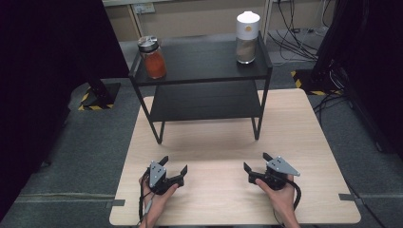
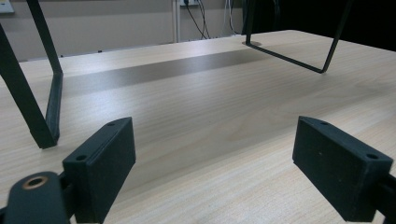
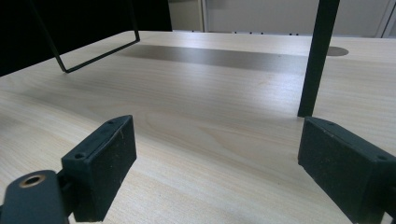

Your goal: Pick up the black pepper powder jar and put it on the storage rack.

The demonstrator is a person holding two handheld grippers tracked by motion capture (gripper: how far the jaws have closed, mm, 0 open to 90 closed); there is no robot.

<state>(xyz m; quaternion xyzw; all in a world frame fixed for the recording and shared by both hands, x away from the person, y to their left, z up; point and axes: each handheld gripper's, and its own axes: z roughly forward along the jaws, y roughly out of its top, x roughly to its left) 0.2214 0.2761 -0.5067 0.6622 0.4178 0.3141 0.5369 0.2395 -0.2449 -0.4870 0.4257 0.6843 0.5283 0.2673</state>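
Two jars (image 1: 154,58) (image 1: 247,38), one shelf (image 1: 204,76), two grippers (image 1: 175,169) (image 1: 255,162)

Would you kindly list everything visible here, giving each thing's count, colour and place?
Glass jar of red powder with metal lid: one, red, top shelf, left end.
Glass jar of beige powder with white lid: one, beige and white, top shelf, right end.
Two-tier metal shelf rack: one, black, far half of table.
Wooden table: one, pale wood, centre.
Left gripper: one, black, near edge, jaws open, holding nothing.
Right gripper: one, black, near edge, jaws open, holding nothing.
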